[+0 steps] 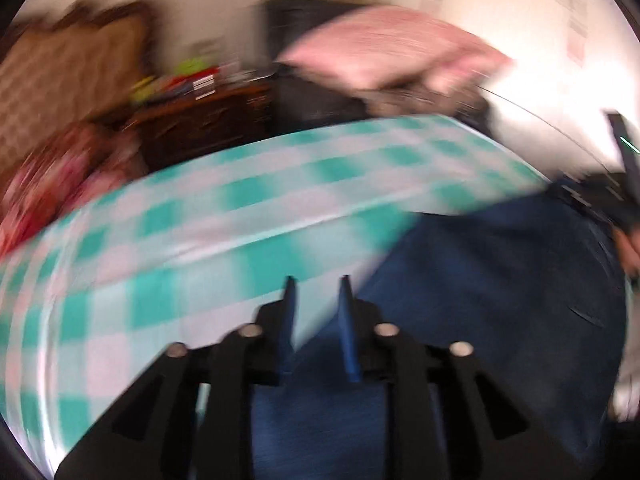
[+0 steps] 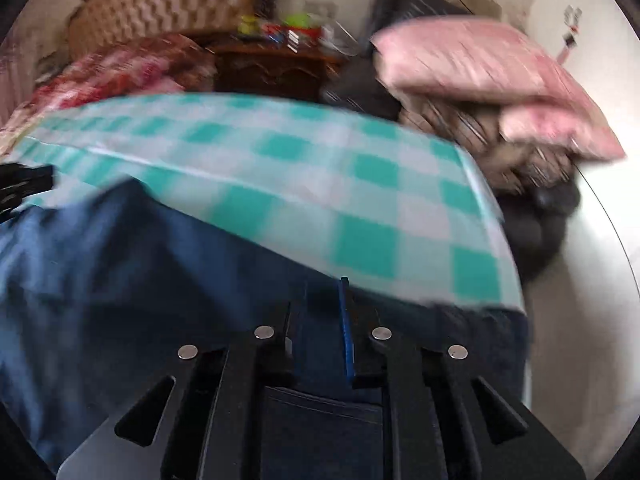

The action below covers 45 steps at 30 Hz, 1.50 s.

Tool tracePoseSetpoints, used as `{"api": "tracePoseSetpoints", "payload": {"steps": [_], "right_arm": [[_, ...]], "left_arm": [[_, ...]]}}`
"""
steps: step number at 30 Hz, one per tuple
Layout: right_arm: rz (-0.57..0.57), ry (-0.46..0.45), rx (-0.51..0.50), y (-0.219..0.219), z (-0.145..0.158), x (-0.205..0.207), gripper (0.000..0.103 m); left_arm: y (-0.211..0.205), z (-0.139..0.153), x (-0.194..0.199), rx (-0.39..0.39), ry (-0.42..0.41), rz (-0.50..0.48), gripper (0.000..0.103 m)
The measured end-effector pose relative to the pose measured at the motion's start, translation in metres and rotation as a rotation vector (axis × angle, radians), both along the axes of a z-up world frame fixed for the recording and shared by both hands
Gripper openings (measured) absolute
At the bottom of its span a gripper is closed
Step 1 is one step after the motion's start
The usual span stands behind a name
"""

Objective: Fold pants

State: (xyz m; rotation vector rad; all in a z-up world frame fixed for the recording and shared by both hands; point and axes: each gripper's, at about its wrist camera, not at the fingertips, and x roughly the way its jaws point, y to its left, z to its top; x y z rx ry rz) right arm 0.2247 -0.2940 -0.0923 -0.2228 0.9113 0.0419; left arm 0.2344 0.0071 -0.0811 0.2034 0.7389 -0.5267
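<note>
Dark blue denim pants (image 1: 500, 280) lie on a table under a teal and white checked cloth (image 1: 240, 200), filling the lower right of the blurred left wrist view. My left gripper (image 1: 317, 280) is open at the pants' left edge, and only cloth shows between its fingers. In the right wrist view the pants (image 2: 140, 260) spread across the lower left over the checked cloth (image 2: 320, 184). My right gripper (image 2: 316, 292) is shut on the pants, with denim filling the gap between its fingers and a pocket seam just below. The other gripper (image 2: 24, 188) shows at the left edge.
A pink pillow (image 2: 480, 68) rests on dark items beyond the table's far right corner. A dark wooden cabinet (image 2: 276, 68) with small colourful items stands behind. A tufted brown cushion (image 2: 160, 0) and red floral fabric (image 2: 112, 68) sit at the back left.
</note>
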Motion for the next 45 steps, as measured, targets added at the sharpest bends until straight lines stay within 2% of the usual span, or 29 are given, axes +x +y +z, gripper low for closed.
{"api": "tracePoseSetpoints", "payload": {"steps": [2,4,5,7,9,10,12,14,15,17,18,20,22,24,25,28,31,34,36,38,40,42,43,45], "right_arm": [[-0.049,0.006,0.057,-0.020,-0.003,0.004,0.008],[-0.099,0.004,0.151,-0.034,0.002,0.004,0.008],[-0.118,-0.015,0.164,-0.037,0.007,0.000,0.010],[-0.171,-0.085,0.154,-0.045,0.021,-0.011,0.018],[-0.249,-0.103,0.170,-0.070,0.030,-0.023,0.019],[-0.269,-0.095,0.184,-0.079,0.031,-0.026,0.019],[-0.307,-0.093,0.204,-0.101,0.033,-0.041,0.019],[-0.340,-0.078,0.194,-0.117,0.031,-0.053,0.019],[-0.364,-0.068,0.188,-0.125,0.028,-0.060,0.019],[-0.428,-0.060,0.215,-0.144,0.025,-0.076,0.020],[-0.444,-0.054,0.244,-0.152,0.024,-0.083,0.020],[-0.445,-0.041,0.320,-0.165,0.022,-0.101,0.024],[-0.427,-0.005,0.368,-0.168,0.014,-0.111,0.036],[-0.411,0.018,0.385,-0.168,0.006,-0.116,0.038],[-0.404,0.033,0.359,-0.165,0.002,-0.117,0.035],[-0.417,0.039,0.311,-0.162,-0.009,-0.114,0.017],[-0.427,0.030,0.253,-0.158,-0.011,-0.116,0.017],[-0.495,-0.010,0.158,-0.154,-0.001,-0.131,0.018],[-0.486,-0.074,0.173,-0.149,0.013,-0.146,0.027],[-0.433,-0.119,0.154,-0.131,0.022,-0.158,0.033],[-0.365,-0.096,0.091,-0.110,0.016,-0.160,0.040],[-0.375,-0.071,0.004,-0.100,0.006,-0.159,0.043],[-0.390,-0.064,-0.007,-0.100,0.004,-0.161,0.047],[-0.425,-0.069,0.069,-0.110,0.003,-0.168,0.052]], "left_arm": [[-0.034,-0.002,-0.004,0.002,0.016,-0.105,0.033],[-0.069,-0.011,0.002,0.033,0.047,-0.140,0.036],[-0.075,-0.015,0.006,0.055,0.055,-0.120,0.036],[-0.077,-0.023,0.032,0.106,0.097,0.021,0.036],[-0.069,-0.016,0.042,0.069,0.092,0.119,0.031],[-0.068,-0.013,0.041,0.051,0.075,0.118,0.030],[-0.079,-0.002,0.030,0.019,0.047,0.026,0.031],[-0.102,-0.007,0.028,0.070,0.056,-0.047,0.034],[-0.109,-0.017,0.035,0.124,0.083,-0.023,0.034],[-0.107,-0.026,0.053,0.186,0.088,0.108,0.037],[-0.100,-0.021,0.058,0.162,0.087,0.189,0.040],[-0.090,-0.005,0.052,0.055,0.069,0.209,0.040],[-0.095,0.010,0.032,0.023,0.048,0.161,0.041],[-0.099,0.019,0.006,-0.041,0.065,0.104,0.040],[-0.100,0.021,-0.009,-0.078,0.077,0.080,0.040],[-0.107,0.018,-0.062,-0.145,0.116,0.031,0.040],[-0.107,0.005,-0.109,-0.190,0.159,0.016,0.040],[-0.091,-0.008,-0.145,-0.223,0.179,0.071,0.040],[-0.081,-0.017,-0.162,-0.215,0.177,0.082,0.040],[-0.078,-0.031,-0.173,-0.152,0.194,0.100,0.040],[-0.072,-0.036,-0.179,-0.149,0.182,0.102,0.039],[-0.069,-0.035,-0.184,-0.103,0.152,0.111,0.040],[-0.064,-0.033,-0.184,-0.112,0.146,0.125,0.041],[-0.045,-0.029,-0.188,-0.172,0.148,0.153,0.042]]}}
